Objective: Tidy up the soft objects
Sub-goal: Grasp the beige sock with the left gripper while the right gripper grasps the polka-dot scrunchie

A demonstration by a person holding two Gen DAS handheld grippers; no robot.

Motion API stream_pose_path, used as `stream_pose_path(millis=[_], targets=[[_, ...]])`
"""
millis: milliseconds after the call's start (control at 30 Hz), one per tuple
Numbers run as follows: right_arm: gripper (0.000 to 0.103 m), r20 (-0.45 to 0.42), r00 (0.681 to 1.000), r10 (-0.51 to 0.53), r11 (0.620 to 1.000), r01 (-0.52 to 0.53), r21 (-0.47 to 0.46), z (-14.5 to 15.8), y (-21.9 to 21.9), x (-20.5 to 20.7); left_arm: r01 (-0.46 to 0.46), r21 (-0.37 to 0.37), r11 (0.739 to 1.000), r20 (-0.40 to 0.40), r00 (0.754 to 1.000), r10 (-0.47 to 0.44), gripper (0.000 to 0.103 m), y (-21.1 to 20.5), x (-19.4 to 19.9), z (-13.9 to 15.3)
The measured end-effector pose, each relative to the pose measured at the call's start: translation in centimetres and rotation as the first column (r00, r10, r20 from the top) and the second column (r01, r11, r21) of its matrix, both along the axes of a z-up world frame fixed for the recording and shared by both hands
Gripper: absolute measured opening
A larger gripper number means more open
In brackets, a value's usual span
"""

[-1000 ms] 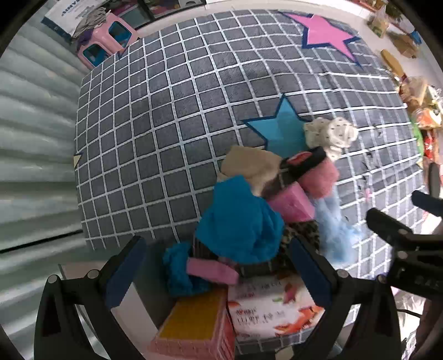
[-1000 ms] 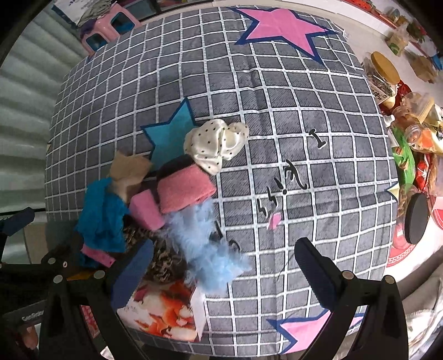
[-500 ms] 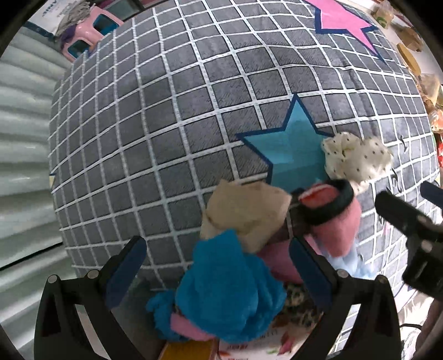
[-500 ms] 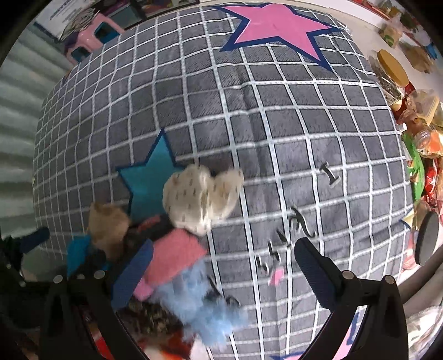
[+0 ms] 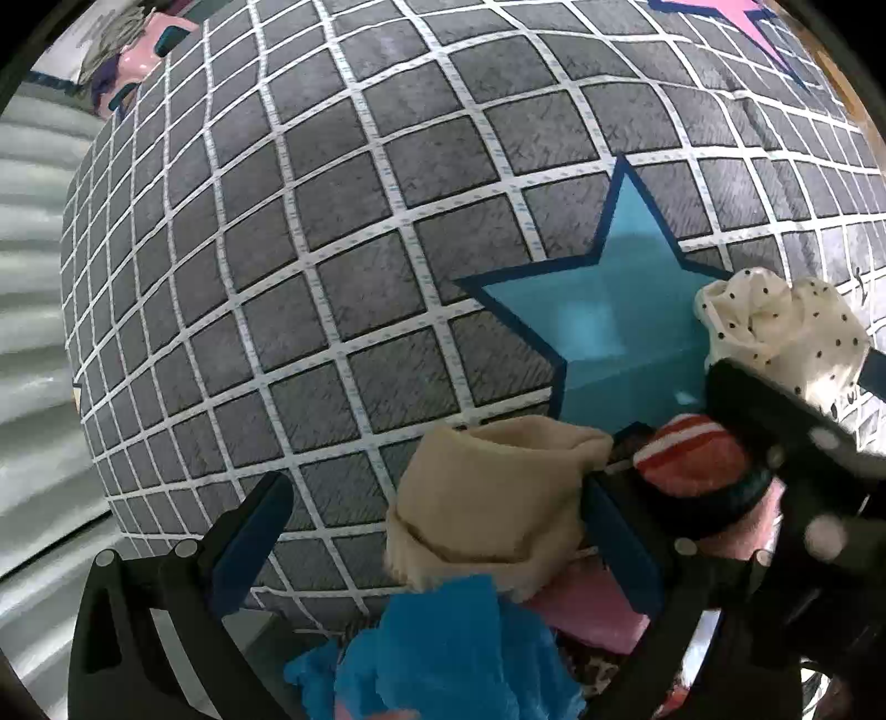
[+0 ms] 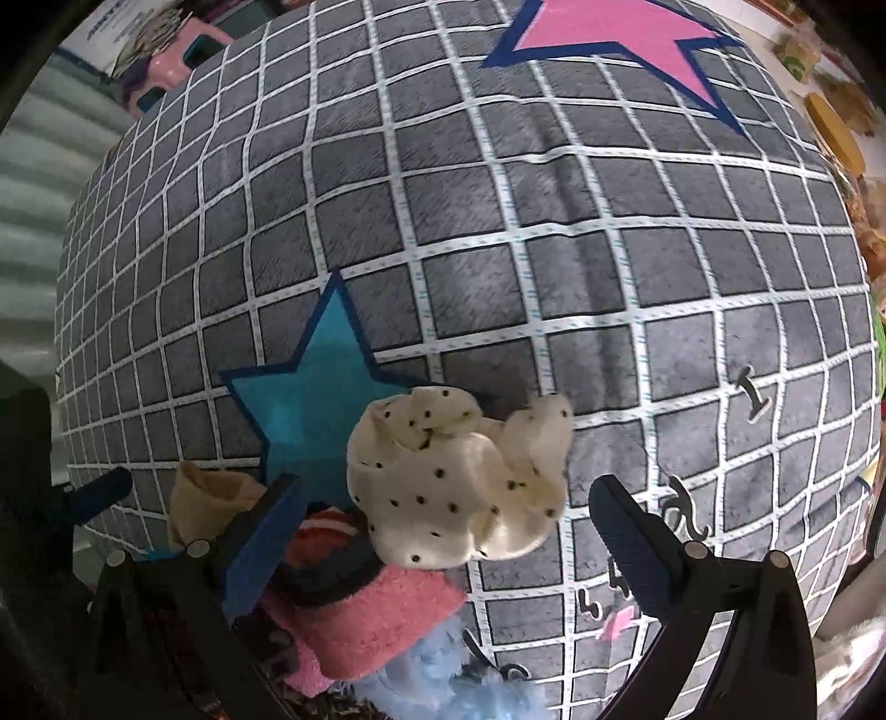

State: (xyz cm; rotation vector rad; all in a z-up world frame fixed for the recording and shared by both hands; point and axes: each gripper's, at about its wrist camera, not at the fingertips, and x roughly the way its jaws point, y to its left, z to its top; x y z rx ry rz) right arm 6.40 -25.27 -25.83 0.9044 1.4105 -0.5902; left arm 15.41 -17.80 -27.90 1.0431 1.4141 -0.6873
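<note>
- Both grippers have dropped toward the pile since a second ago; the boxes at the near edge have slid out of sight and the cloths fill the lower frame.
- My left gripper (image 5: 437,545) is spread wide and empty, its fingers either side of the tan cloth (image 5: 493,498).
- My right gripper (image 6: 443,540) is also wide open, framing the dotted cloth (image 6: 454,482) without touching it, as far as I can tell.
- Nothing looks sorted yet, I judge: the dotted cloth, tan cloth, pink towel (image 6: 382,615), blue cloth (image 5: 448,653), pale blue fluff (image 6: 443,687) and a striped piece (image 5: 686,459) sit heaped together at the near edge of the mat (image 6: 498,221), partly over the teal star (image 6: 315,393).
- All of it is left to separate.
- Beyond the pile the mat is bare up to the pink star (image 6: 614,33), so there is plenty of room forward.
- Clutter lines the right edge, and my two grippers crowd each other over the heap.
</note>
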Motion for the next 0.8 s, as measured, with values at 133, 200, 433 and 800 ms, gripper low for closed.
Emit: stream_pose_path(millis=[133, 200, 433, 800], targets=[[0.101, 0.0, 1.0, 0.001, 1.0, -0.001, 0.006, -1.1, 0.4, 0.7, -0.004, 0.014, 1.0, -0.014, 1.0, 0.005, 0.102, -1.8, -1.0, -1.8], [0.087, 0.01, 1.0, -0.005, 1.0, 0.005, 0.02, -1.4, 0.5, 0.8, -0.012, 0.016, 1.0, -0.016, 1.0, 0.012, 0.102, -2.6, -1.4, -2.8], [0.046, 0.046, 0.998, -0.033, 0.998, 0.03, 0.053, -2.8, -1.4, -0.6, -0.016, 0.025, 1.0, -0.054, 0.998, 0.017, 0.103, -1.8, 1.3, -4.9], [0.046, 0.074, 0.994, -0.077, 0.995, 0.072, 0.072, -1.9, -3.0, -3.8, -0.054, 0.067, 0.996, -0.216, 0.974, 0.067, 0.103, 2.1, 5.0, -9.3]])
